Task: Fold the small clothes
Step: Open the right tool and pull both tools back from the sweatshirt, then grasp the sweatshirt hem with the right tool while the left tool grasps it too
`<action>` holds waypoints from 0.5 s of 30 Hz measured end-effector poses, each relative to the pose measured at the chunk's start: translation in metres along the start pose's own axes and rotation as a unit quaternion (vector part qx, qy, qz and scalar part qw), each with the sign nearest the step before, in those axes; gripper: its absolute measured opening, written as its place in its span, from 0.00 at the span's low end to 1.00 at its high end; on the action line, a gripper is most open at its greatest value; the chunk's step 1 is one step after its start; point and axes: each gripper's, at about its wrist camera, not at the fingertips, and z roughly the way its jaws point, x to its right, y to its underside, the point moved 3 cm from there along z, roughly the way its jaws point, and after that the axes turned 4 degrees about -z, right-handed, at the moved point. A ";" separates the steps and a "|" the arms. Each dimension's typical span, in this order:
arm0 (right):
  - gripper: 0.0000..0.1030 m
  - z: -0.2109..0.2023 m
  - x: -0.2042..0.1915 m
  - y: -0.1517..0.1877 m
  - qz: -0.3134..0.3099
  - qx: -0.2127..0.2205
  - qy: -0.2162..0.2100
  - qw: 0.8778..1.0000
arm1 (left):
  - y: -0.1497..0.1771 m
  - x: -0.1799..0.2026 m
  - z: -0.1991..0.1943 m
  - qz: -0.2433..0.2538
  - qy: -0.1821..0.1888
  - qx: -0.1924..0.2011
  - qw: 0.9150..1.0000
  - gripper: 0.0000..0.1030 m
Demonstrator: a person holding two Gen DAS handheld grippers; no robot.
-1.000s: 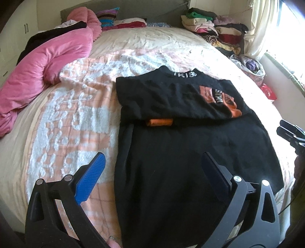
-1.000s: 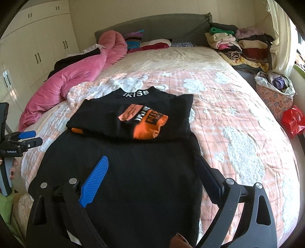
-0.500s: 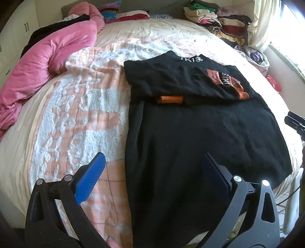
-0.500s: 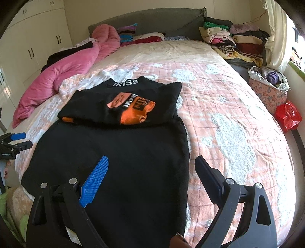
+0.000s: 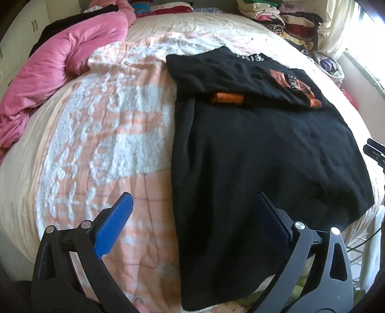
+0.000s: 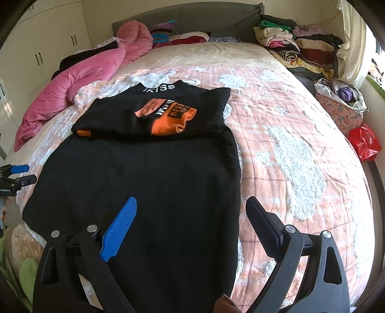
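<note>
In the left wrist view, a bed with a pink and white textured blanket (image 5: 108,115) fills the frame; a black garment with orange print (image 5: 264,144), its top part folded down, lies flat at centre right, and a crumpled pink duvet (image 5: 60,65) is at upper left. The left gripper (image 5: 192,204) hovers with fingers wide apart, holding nothing. In the right wrist view, the garment (image 6: 149,180) is at centre left; only here white wardrobe doors (image 6: 48,43), a grey headboard (image 6: 192,16) and a red plastic bag (image 6: 364,142) show. The right gripper (image 6: 191,209) is also spread wide and empty.
</note>
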 end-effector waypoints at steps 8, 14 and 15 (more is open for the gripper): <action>0.89 0.001 -0.002 0.006 0.002 -0.003 -0.003 1.000 | 0.024 -0.010 -0.001 -0.014 0.026 -0.024 0.999 0.91; 0.89 0.000 -0.006 0.010 -0.001 -0.004 -0.006 1.000 | 0.040 -0.014 -0.005 -0.029 0.059 -0.040 0.997 0.70; 0.89 0.000 -0.007 0.011 -0.001 -0.004 -0.005 1.000 | 0.043 -0.013 -0.005 -0.031 0.069 -0.043 0.996 0.63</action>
